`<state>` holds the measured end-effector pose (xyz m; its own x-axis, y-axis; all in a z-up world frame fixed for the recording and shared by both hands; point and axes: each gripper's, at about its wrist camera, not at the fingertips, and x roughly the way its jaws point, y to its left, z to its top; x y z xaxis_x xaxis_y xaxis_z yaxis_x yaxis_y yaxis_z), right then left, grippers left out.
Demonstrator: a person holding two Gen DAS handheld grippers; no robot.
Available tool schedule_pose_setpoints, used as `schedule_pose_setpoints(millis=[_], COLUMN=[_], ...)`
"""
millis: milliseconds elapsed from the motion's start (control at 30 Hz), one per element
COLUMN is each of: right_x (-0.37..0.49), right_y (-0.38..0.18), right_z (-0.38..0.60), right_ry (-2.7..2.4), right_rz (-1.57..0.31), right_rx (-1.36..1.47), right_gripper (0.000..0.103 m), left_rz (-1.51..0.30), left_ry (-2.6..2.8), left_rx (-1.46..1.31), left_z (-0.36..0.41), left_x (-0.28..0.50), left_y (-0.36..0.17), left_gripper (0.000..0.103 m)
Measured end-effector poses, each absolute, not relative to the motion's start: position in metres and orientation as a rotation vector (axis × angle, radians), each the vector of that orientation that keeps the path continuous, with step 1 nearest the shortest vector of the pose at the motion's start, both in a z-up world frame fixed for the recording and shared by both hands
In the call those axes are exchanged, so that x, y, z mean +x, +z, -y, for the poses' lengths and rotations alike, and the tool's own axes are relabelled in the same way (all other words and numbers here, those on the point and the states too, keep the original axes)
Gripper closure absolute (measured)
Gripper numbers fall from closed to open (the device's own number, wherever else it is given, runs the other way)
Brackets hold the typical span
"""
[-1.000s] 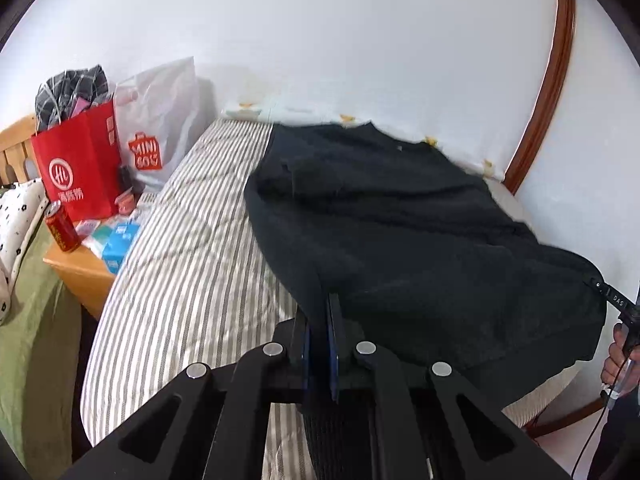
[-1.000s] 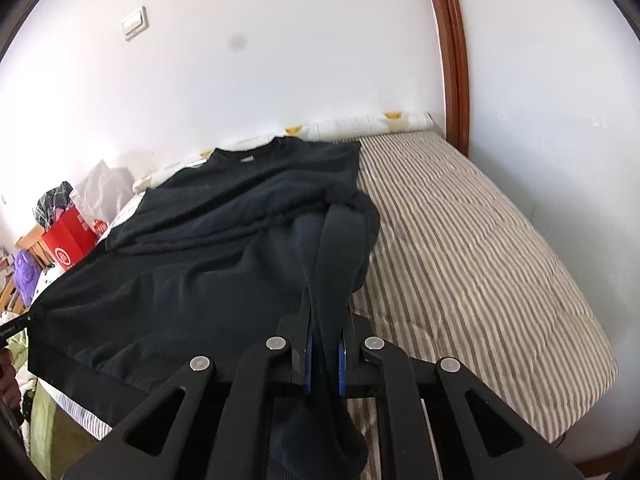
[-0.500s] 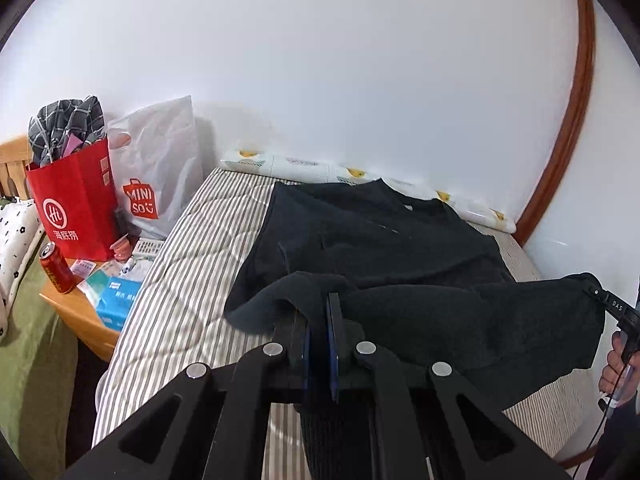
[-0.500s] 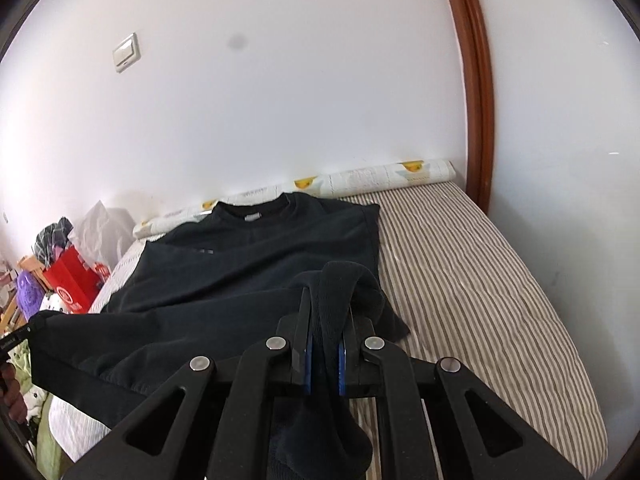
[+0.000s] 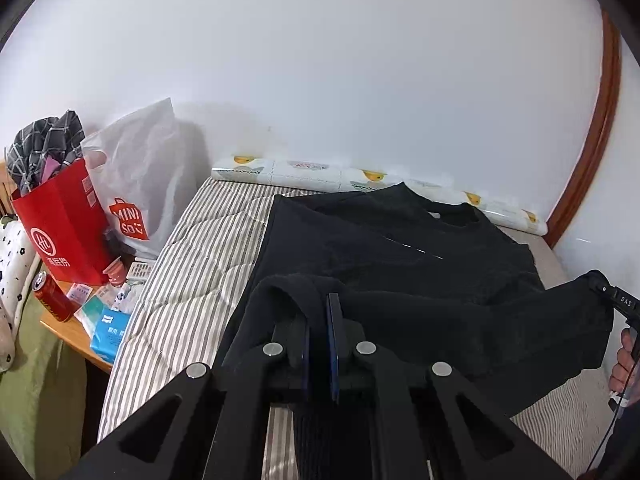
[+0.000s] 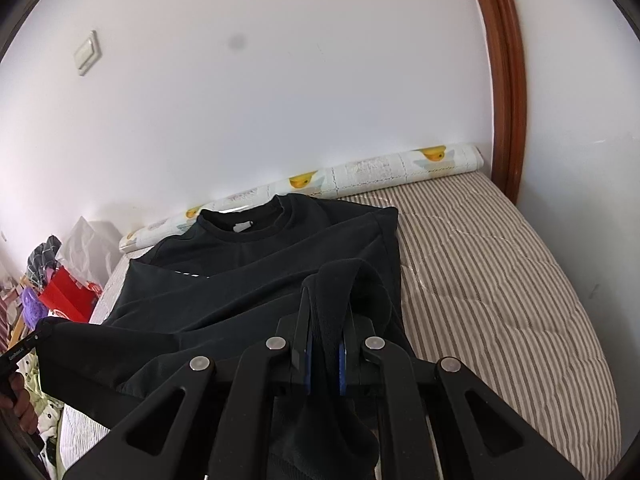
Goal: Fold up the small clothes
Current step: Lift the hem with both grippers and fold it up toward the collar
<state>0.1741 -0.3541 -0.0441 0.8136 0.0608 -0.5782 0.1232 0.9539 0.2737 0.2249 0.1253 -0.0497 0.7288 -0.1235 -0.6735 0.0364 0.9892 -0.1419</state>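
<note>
A black sweatshirt [image 5: 400, 256] lies on the striped bed [image 5: 208, 264], collar toward the far wall. My left gripper [image 5: 319, 312] is shut on the left corner of its hem and holds it lifted above the bed. My right gripper [image 6: 324, 320] is shut on the right corner of the hem of the sweatshirt [image 6: 248, 276], also lifted. The lower part hangs stretched between the two grippers, over the upper part. The right gripper also shows at the right edge of the left wrist view [image 5: 612, 296].
A low wooden table [image 5: 76, 332] left of the bed [image 6: 500, 264] carries a red paper bag [image 5: 64, 224], a white Miniso bag [image 5: 140, 188], a red can [image 5: 52, 296] and small packs. A rolled duck-print mat [image 6: 400, 168] lies along the wall. A brown door frame [image 6: 504, 80] stands at right.
Both grippers have risen and moved toward the collar, carrying the hem up off the bed and over the sweatshirt's body. The bottom half now hangs lifted instead of lying flat.
</note>
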Motion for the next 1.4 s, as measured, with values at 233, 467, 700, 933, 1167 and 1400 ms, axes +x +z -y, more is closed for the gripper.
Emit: schedule_pose_setpoints(millis=[233,467,700,933,1167,1400], right_x=[0.22,0.255,0.27,0.267,0.251,0.229], right_y=[-0.072,-0.101,-0.119,-0.116,-0.106,-0.094], right_z=[0.369,0.371,0.367,0.355,0.342,0.339], right_ry=[-0.039,-0.053,-0.072,-0.117,-0.164,-0.197], right_rz=[-0.678,-0.733,-0.779,-0.79,-0.772,-0.74], right_rx=[0.352,0.31,0.256,0.164,0.071,0.035], right_gripper=[0.094,0.094,0.094,0.091,0.081,0.06], left_rz=[-0.771,-0.833,-0.872,-0.88,-0.887,-0.884], left_ry=[-0.063,-0.029,-0.02,-0.007,-0.004,0.0], left_rx=[-0.112,-0.12,-0.104,-0.072,-0.04,-0.066], left_z=[-0.129,-0.131,-0.128,-0.124,-0.12,-0.126], left_x=[0.264,0.291,0.301,0.302,0.299,0.288], left_y=[-0.076,-0.103,-0.116,-0.118,-0.115,-0.105], left_gripper=[0.096,0.096,0.094,0.093,0.091,0.082])
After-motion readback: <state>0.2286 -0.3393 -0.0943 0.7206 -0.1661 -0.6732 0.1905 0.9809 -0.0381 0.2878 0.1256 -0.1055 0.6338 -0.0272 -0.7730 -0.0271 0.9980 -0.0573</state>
